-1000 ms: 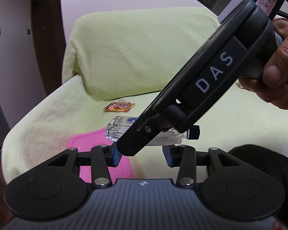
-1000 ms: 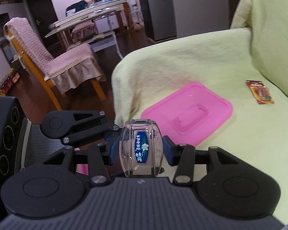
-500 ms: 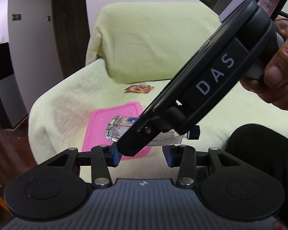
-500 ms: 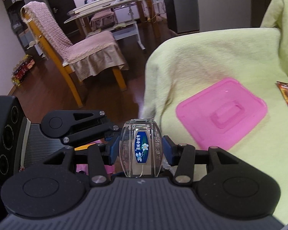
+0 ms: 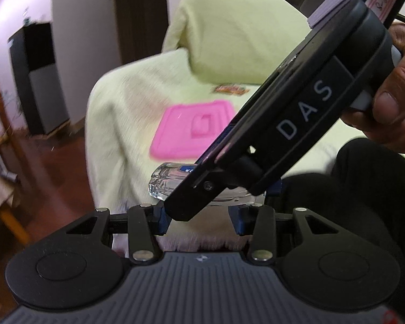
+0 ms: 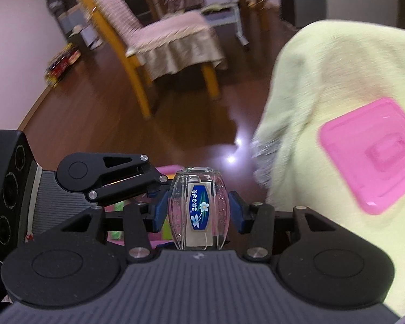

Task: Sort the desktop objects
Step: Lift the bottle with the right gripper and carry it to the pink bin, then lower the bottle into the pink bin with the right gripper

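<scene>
Bottle (image 6: 199,208) in the clear, gripped between the blue pads of the right gripper (image 6: 199,209), label facing the lens! Both tools have swung away from the sofa (image 6: 337,86) over the last second: a second back the pink lid (image 6: 370,154) sat dead ahead, now it slides off to the right edge and wooden floor fills the middle. Left gripper (image 5: 199,220) hangs with its jaws parted, nothing between them, just below the glass. Beneath the bottle, bits of pink and green peek through, possibly a bin, too hidden to call. My read: it's being carried to a drop-off. The orange packet (image 5: 230,89) lies on the cushion beyond the lid.
</scene>
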`<state>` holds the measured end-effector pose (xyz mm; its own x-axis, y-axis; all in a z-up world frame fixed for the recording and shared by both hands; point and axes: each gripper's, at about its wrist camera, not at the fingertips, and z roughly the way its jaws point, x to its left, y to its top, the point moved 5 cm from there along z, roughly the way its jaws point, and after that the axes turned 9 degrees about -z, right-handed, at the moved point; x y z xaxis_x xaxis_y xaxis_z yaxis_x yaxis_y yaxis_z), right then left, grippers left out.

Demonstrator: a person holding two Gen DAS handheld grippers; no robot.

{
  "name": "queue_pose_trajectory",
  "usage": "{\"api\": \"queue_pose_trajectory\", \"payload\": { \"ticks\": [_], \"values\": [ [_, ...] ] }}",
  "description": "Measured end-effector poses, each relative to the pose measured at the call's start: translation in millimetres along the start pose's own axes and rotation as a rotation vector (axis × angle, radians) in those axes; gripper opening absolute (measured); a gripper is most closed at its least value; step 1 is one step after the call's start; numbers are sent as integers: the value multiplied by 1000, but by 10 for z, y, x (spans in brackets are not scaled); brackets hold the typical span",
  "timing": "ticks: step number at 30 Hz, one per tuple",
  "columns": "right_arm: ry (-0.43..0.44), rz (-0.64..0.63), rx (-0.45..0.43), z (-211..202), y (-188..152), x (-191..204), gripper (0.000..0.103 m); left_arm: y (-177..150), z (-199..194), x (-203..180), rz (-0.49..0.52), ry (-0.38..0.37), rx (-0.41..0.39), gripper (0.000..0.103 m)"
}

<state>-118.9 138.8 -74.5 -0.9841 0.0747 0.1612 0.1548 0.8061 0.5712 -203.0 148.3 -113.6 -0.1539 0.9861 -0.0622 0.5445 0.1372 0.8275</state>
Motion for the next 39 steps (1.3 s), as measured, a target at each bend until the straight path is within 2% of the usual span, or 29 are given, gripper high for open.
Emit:
{"api": "queue_pose_trajectory", "payload": {
  "ticks": [12,19,23,30,39],
  "values": [
    [188,-111,93,870,13,851,43,-823,-486,590,-157,160,99,48],
    [277,-125,133,1384,11,1149,43,-1223,-676,908,-223,251,158,48],
    [317,-126,153,1674,35,1278,43,-1348,-721,1109,-269,286,194,48],
    [350,-53,163,2065,-21,1253,43,-1508,-610,1384,-293,297,254,48],
    [311,5,215,2371,-143,1073,43,-1655,-336,1480,-260,270,334,48]
  ]
}}
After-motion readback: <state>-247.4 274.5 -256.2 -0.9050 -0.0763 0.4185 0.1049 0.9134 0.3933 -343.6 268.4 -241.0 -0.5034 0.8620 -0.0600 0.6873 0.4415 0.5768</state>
